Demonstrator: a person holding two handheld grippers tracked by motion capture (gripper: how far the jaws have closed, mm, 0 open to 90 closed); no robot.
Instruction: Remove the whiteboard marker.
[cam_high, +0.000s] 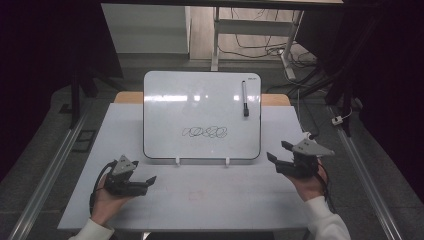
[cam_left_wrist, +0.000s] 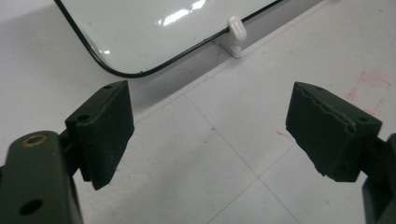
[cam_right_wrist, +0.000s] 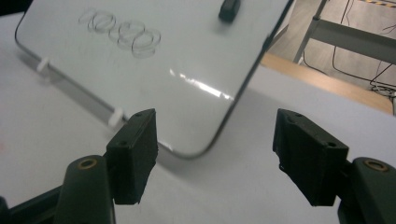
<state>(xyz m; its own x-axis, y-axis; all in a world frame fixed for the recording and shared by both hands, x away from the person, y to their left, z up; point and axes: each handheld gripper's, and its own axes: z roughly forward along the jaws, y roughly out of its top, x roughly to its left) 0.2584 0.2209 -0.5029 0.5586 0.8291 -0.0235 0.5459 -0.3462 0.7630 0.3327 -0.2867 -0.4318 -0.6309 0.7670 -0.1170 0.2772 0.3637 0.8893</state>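
A white whiteboard (cam_high: 200, 100) leans on small white clips (cam_high: 177, 161) at the middle of the table, with a black scribble (cam_high: 205, 132) low on its face and a marker (cam_high: 245, 98) stuck near its upper right. My left gripper (cam_high: 150, 181) rests low at the front left, open and empty, its jaws pointing right toward the board's lower left corner (cam_left_wrist: 121, 70). My right gripper (cam_high: 278, 151) is held at the front right, open and empty, facing the board's lower right corner (cam_right_wrist: 196, 151). The scribble (cam_right_wrist: 123, 30) and marker end (cam_right_wrist: 229, 9) appear in the right gripper view.
The white table top (cam_high: 200, 195) has faint red marks (cam_high: 197, 194) in front of the board. A wooden strip (cam_high: 275, 99) runs behind the board. Beyond the table stand a desk frame (cam_high: 250, 30) and loose cables (cam_high: 260, 50) on the floor.
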